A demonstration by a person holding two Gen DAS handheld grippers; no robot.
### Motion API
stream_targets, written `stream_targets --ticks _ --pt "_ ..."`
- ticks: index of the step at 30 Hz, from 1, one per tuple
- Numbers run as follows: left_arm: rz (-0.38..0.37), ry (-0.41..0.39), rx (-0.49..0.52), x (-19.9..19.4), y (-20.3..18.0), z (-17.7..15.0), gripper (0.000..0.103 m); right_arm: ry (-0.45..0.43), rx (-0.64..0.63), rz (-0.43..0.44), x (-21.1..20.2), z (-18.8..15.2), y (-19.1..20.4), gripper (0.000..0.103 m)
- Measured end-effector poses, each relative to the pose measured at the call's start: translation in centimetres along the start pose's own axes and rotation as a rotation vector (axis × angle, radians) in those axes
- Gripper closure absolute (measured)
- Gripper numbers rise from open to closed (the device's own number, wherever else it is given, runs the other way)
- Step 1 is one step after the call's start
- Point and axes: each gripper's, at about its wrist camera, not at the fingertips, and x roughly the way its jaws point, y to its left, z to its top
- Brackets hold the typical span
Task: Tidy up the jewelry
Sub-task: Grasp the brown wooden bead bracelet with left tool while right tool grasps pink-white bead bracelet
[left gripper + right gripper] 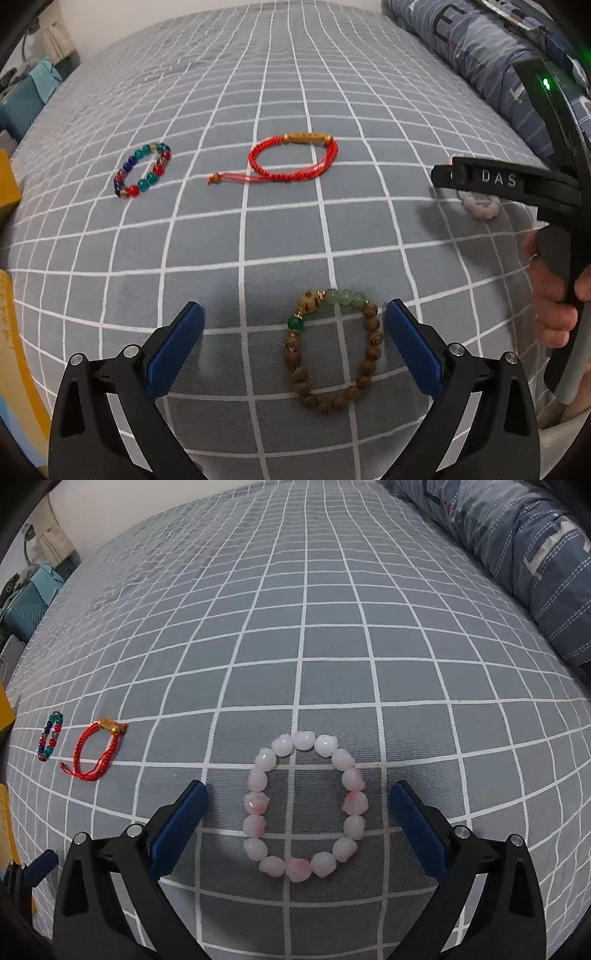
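Note:
Several bracelets lie on a grey checked bed sheet [258, 240]. My left gripper [293, 341] is open, with a brown wooden bead bracelet with green beads [364, 376] lying between its blue fingers. A red cord bracelet [295, 158] and a multicoloured glass bead bracelet [142, 170] lie farther off; both also show at the left of the right wrist view, the red one [96, 753] and the glass one [50, 736]. My right gripper [299, 823] is open around a pale pink bead bracelet [255, 805], which is partly hidden in the left view [480, 210].
A folded blue striped quilt [517, 554] lies along the right side of the bed. A yellow box edge [7, 177] stands at the left. A teal object [29, 598] sits beyond the bed's far left corner. The right hand and its gripper body [554, 206] fill the left view's right side.

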Motion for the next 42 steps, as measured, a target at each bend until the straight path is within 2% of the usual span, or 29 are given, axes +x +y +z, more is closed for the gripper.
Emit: stream_targets --ticks 5,9,11,15,17,18,19,20,22,23,42 --pt "-0.003 -0.006 -0.022 0.0 0.5 -0.3 0.011 -0.009 -0.001 -0.034 0.1 0.1 0.0 0.016" --pt "0.011 -0.001 -0.032 -0.2 0.6 -0.3 0.023 -0.01 0.0 -0.059 0.2 0.4 0.0 0.025" --pt "0.012 0.003 -0.038 -0.3 0.7 -0.2 0.03 -0.008 0.005 -0.065 0.1 0.4 -0.2 0.032" --pt "0.016 0.013 -0.046 -0.4 0.8 -0.1 0.048 -0.008 0.016 -0.075 -0.1 0.4 -0.4 0.049" --pt "0.012 0.018 -0.057 -0.4 1.2 0.1 0.063 -0.007 0.012 -0.083 -0.1 0.4 -0.2 0.062" --pt "0.01 0.021 -0.065 -0.4 1.2 0.2 0.074 -0.007 0.014 -0.088 -0.1 0.4 -0.3 0.066" --pt "0.002 0.025 -0.079 -0.5 1.4 0.2 0.085 -0.007 0.02 -0.094 -0.2 0.3 -0.3 0.078" --pt "-0.011 0.033 -0.094 -0.7 1.6 0.1 0.086 -0.004 0.027 -0.097 -0.3 0.4 -0.4 0.085" --pt "-0.032 0.039 -0.11 -0.8 2.0 0.2 0.09 -0.008 0.025 -0.099 -0.4 0.4 -0.4 0.085" --pt "-0.03 0.037 -0.108 -0.9 2.1 0.2 0.094 -0.011 0.019 -0.103 -0.5 0.4 -0.3 0.09" --pt "-0.009 -0.002 -0.067 -2.2 1.8 0.0 0.096 -0.041 0.027 -0.102 -2.0 0.5 -0.4 0.092"
